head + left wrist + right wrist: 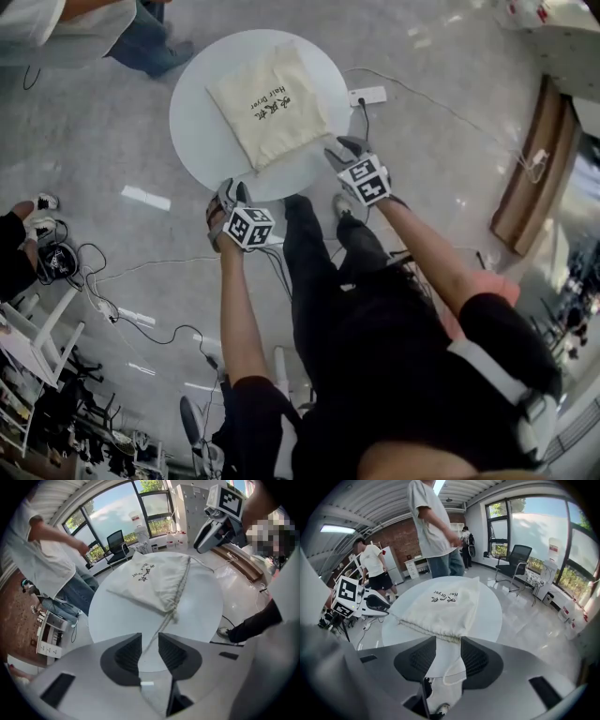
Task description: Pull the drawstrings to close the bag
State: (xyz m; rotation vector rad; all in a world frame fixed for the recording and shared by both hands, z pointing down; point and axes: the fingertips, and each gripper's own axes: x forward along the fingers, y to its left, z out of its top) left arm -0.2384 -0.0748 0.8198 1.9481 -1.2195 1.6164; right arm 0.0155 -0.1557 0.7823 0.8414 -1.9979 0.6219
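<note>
Grey polished floor [112,141], big windows [534,522] at the back, and a round white table [202,131] in front of me. A cream drawstring bag [267,103] lies flat on the table, with the printed side up. Its gathered mouth faces the near edge, toward both grippers.

My left gripper [230,192] is at the near-left rim of the table and points steeply down. Its jaws are spread apart, not clamped. One drawstring [157,632] runs from the bag's bunched corner [172,613] straight into the gap between them. The pads [129,653] stand off it on both sides, so there is no grip.

My right gripper [344,148] is at the near-right rim, also angled down with its jaws released and wide. A loop of the other drawstring [453,683] lies on the table between those pads [478,660]. The puckered mouth [440,637] of the bag is just ahead of the jaw tips. Nothing is pinched there either.

Each gripper shows in the other's view, across the bag.

A person in a white shirt and jeans [433,527] stands at the far side of the table. A second person [375,569] is further back by the brick wall. An office chair [513,559] sits by the window. A white power strip [367,96] is on the floor just right of the table, and there are loose cables [141,281] on the floor to my left.
</note>
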